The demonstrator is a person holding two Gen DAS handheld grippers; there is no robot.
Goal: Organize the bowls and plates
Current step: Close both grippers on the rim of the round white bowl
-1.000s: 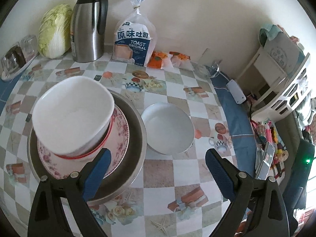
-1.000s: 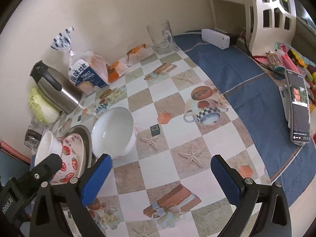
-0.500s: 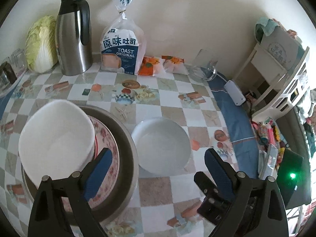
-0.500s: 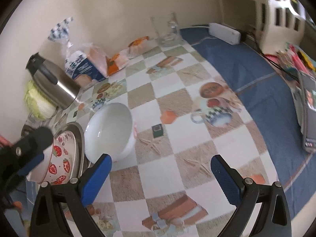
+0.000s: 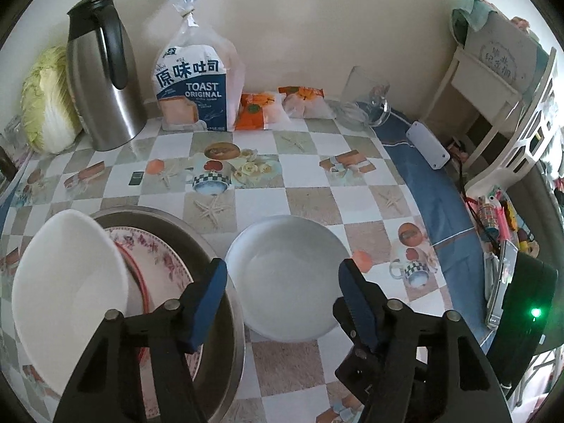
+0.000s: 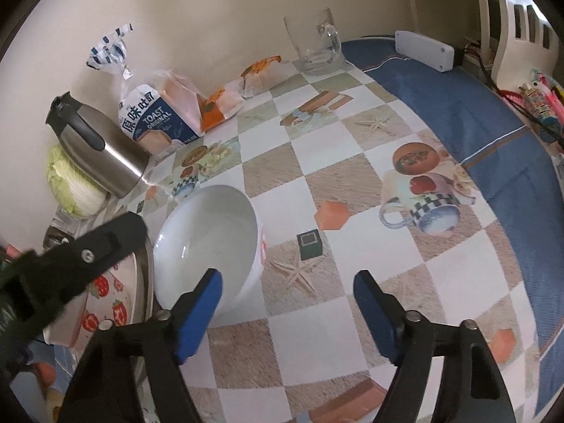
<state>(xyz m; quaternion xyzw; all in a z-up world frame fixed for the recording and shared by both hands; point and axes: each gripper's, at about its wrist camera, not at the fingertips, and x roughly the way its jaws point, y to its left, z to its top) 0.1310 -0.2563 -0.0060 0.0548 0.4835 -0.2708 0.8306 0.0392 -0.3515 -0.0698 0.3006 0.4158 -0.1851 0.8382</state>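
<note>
We bring both grippers to the loose white bowl (image 5: 287, 278) at lower centre, beside the stack (image 5: 105, 282). Left gripper (image 5: 282, 290) and right gripper (image 6: 287, 305) are closing, gripping nothing yet.

Along the wall you have a cabbage (image 5: 49, 102) just beside a steel jug (image 5: 102, 74); next a toast bag (image 5: 195, 81), two orange snack packets (image 5: 259, 111) (small ones), then a glass mug (image 6: 315, 44); a phone (image 5: 502, 282) lies far right.
</note>
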